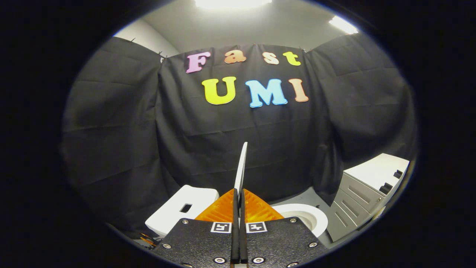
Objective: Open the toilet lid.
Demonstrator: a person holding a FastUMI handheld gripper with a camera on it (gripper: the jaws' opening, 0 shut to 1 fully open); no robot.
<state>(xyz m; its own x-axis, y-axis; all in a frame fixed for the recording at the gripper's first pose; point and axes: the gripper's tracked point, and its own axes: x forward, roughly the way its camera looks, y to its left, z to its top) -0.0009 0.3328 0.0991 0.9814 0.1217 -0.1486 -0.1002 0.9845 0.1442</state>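
Lid (241, 165) stands on edge between the fingers, rising at 12 o'clock from the gripper (239, 197) — seen nearly edge-on as a thin white slab against the black cloth. Fingers pinched narrow on its lower part, one pad on each face; the grip looks firm, though the contact itself is partly hidden by the finger bodies.

Bowl (310, 217) lies open at about 4 o'clock of the fingertips, rim exposed. Tank (182, 210) sits at about 9 o'clock, just beside the fingers. Cabinet (368, 193) stands further out at 3 o'clock, well apart from the lid.

Judgement: lid reads as raised to near upright, so the task seems almost done; what remains is resting it back and letting go.

Risks from here:
- Releasing before the lid leans past vertical toward the tank — it would drop back onto the bowl.
- Thin, smooth edge could slip out of the pads if the wrist twists.
- Pushing too far could knock the lid against the tank.
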